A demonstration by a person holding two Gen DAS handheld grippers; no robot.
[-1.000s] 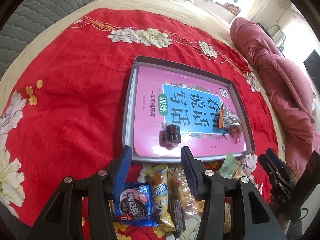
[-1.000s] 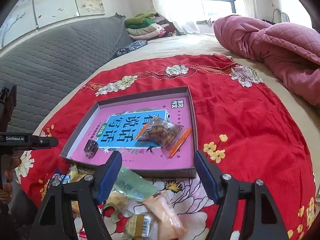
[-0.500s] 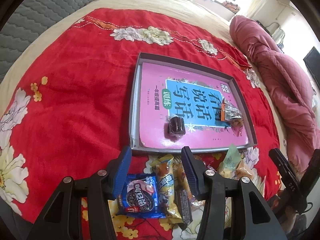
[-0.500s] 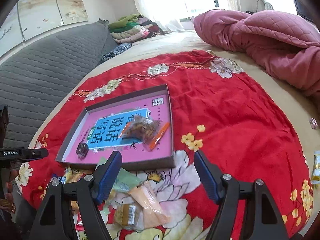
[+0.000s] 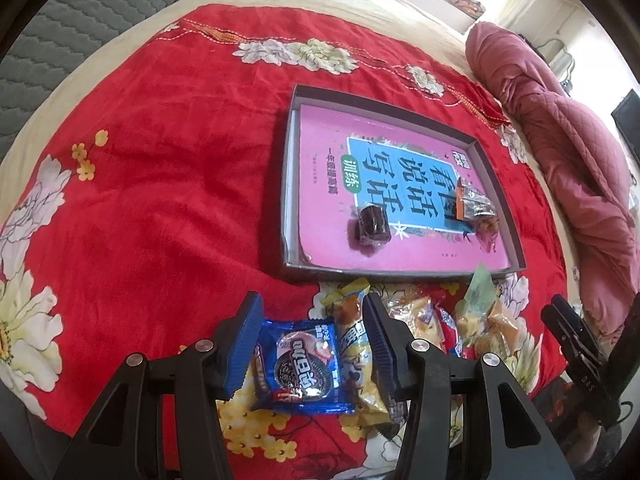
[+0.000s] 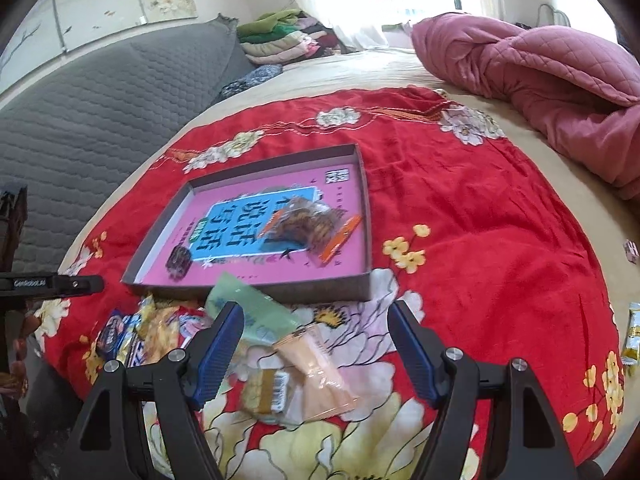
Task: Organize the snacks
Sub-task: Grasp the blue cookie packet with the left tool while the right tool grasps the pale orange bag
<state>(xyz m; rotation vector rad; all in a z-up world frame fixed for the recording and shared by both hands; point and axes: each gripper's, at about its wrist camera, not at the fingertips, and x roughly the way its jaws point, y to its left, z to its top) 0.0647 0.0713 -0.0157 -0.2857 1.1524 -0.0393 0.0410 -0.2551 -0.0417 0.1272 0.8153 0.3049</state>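
Note:
A shallow grey tray (image 5: 384, 274) (image 6: 280, 290) lies on the red flowered blanket with a pink book in it. On the book sit a dark wrapped candy (image 5: 372, 226) (image 6: 179, 260) and a clear packet with orange ends (image 5: 476, 204) (image 6: 308, 222). My left gripper (image 5: 312, 298) stands open just above a blue cookie packet (image 5: 298, 364) and a yellow snack bar (image 5: 356, 344), which lie flat between its fingers. My right gripper (image 6: 315, 307) is open over a peach packet (image 6: 320, 372) and a small yellow pack (image 6: 264, 392), beside a green packet (image 6: 256, 312).
More loose snacks are heaped along the tray's near side (image 5: 424, 320). A pink quilt (image 6: 540, 80) is bunched at the right, and a grey padded headboard (image 6: 100, 100) runs along the left. One stray yellow packet (image 6: 632, 332) lies at the blanket's right edge.
Both views have drawn back a little toward the near pile, so the tray sits higher in the picture. Both grippers keep the same width, and no snack has moved.

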